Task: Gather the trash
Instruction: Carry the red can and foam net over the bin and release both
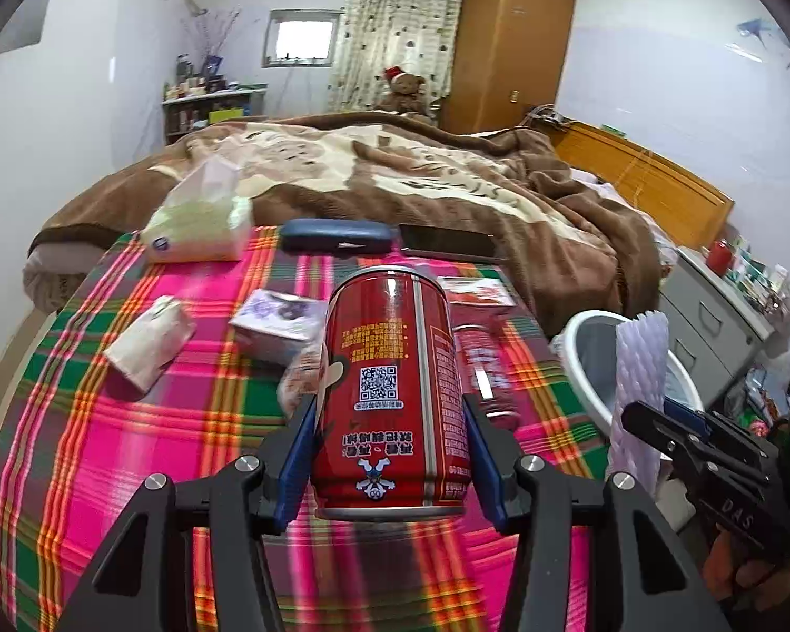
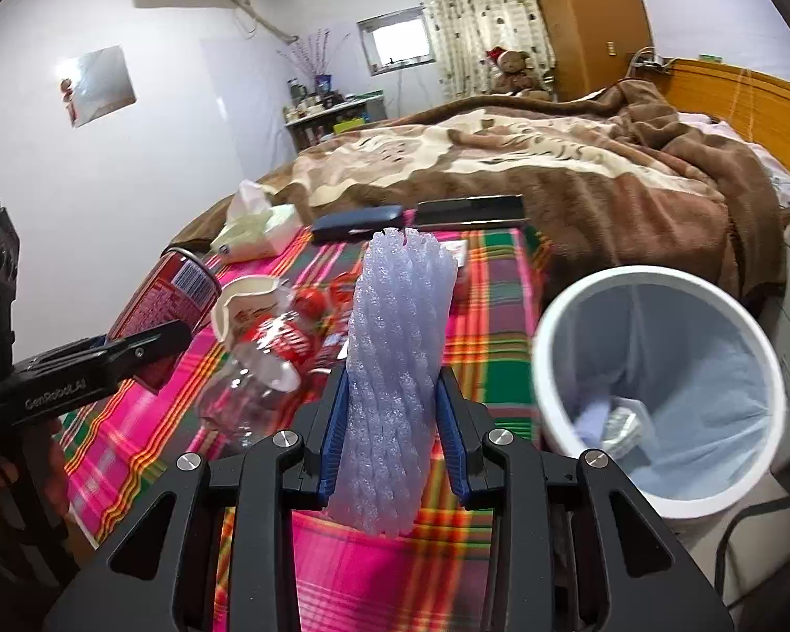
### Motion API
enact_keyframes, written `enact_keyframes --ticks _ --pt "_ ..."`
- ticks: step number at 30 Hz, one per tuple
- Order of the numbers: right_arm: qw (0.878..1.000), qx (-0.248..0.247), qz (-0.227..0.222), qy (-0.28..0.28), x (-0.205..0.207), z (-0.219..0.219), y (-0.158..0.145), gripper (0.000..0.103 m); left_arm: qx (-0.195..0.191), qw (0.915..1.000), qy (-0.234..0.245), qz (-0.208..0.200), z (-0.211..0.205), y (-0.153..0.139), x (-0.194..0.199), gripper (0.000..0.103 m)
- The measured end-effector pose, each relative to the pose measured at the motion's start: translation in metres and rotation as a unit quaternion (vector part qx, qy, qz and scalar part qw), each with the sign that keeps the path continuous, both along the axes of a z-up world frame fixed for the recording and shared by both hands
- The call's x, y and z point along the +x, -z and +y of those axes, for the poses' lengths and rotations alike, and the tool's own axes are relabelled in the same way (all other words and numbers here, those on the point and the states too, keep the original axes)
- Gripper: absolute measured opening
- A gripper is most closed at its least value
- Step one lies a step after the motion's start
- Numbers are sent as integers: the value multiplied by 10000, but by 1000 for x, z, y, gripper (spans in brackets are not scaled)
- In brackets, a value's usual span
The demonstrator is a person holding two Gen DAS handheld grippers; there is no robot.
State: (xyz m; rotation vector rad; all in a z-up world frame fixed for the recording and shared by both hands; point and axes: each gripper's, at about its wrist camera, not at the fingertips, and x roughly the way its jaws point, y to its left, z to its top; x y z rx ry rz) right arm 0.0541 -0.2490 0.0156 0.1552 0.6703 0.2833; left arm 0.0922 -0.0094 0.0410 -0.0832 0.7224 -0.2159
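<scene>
Clamped between the blue pads of the left gripper (image 1: 389,466), in the left wrist view, is a red drink can (image 1: 395,395), held about a third of the way open around its girth. The can stands on end in the jaws, printing upside down, with a QR code, yellow text and a silver seam running down its side, its metal rim uppermost, clear of the pink, green and orange plaid cloth (image 1: 131,421). Behind it on the cloth lie a small brown paper bag (image 1: 150,339), a tissue pack (image 1: 200,226) and a dark case (image 1: 337,236). At the right edge the right gripper (image 1: 645,421) holds a pale foam net sleeve (image 1: 640,368) in front of a white bin (image 1: 587,368). In the right wrist view, the right gripper (image 2: 392,434) is squeezed tight on that foam net sleeve (image 2: 395,358), a lavender-white ribbed mesh tube standing upright between the pads. Just to its right sits the white bin (image 2: 558,405) with a pale liner. A crushed clear plastic bottle (image 2: 258,363) with a red label lies on the cloth at left.
</scene>
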Motion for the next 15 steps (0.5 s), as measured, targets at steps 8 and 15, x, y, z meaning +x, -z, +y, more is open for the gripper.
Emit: enact_keyframes --ticks 8,15 --pt "9991 -77 -60 404 1 -35 -4 34 117 9988 463 -90 -51 -6 0 52" --pt "9969 -141 -50 773 4 -68 -7 34 134 9957 912 -95 -98 -7 4 52"
